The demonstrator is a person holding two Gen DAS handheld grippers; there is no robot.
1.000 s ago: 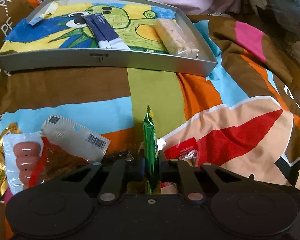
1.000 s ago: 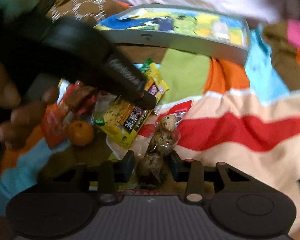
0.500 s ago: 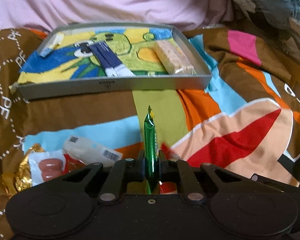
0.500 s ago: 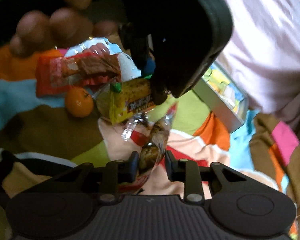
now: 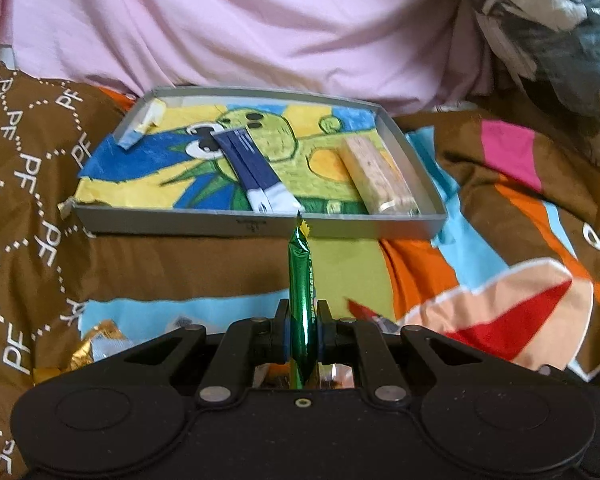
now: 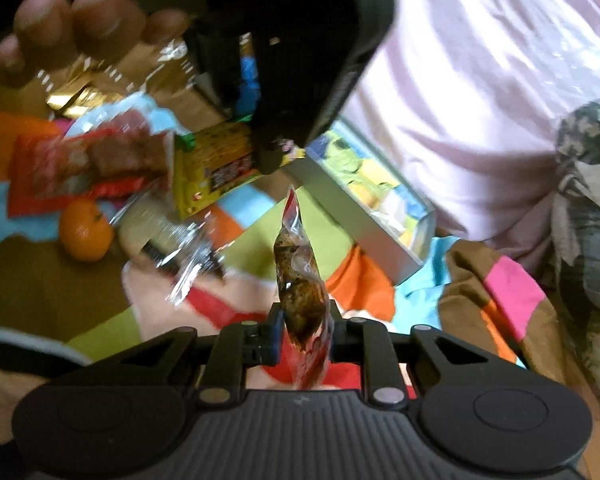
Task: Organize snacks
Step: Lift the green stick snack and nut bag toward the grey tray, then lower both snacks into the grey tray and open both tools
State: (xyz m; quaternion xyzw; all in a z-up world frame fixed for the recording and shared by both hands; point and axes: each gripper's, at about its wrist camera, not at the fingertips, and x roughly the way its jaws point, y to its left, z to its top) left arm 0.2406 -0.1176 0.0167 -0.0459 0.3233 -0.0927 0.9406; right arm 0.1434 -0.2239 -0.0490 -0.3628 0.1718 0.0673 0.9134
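Progress: partway, by my reading; two snacks lie in the tray, two are lifted in the tongs, several are loose on the bedspread.
Container: shallow grey metal tray (image 5: 256,225) lined with a yellow, blue and green cartoon drawing, resting on the patterned brown and multicolour bedspread (image 5: 520,272), at 12 o'clock from the left tongs.
Tray contents, centre: pair of dark blue and white stick sachets (image 5: 256,172), side by side, lying diagonally.
Tray contents, 3 o'clock side: pale oat-coloured bar in clear wrap (image 5: 380,176), along the right wall.
Tray, 9 o'clock half: bare lining only.
Left tongs (image 5: 303,320): clamped on a slim green foil snack stick (image 5: 300,276), held upright, tip just short of the tray's near wall.
Right tongs (image 6: 303,326): have just been closing; now clamped on a clear pouch of brown speckled eggs (image 6: 298,280), raised off the bedspread, tray at 1 o'clock.
Loose, right wrist view, 10 to 11 o'clock: yellow printed snack packet (image 6: 216,168); red wrapped snack (image 6: 88,164); small orange mandarin (image 6: 85,235); crinkled clear wrapper (image 6: 180,252); gold foil wrapper (image 6: 82,98).
Remaining: placing both held snacks in the tray, then the loose ones, I judge.
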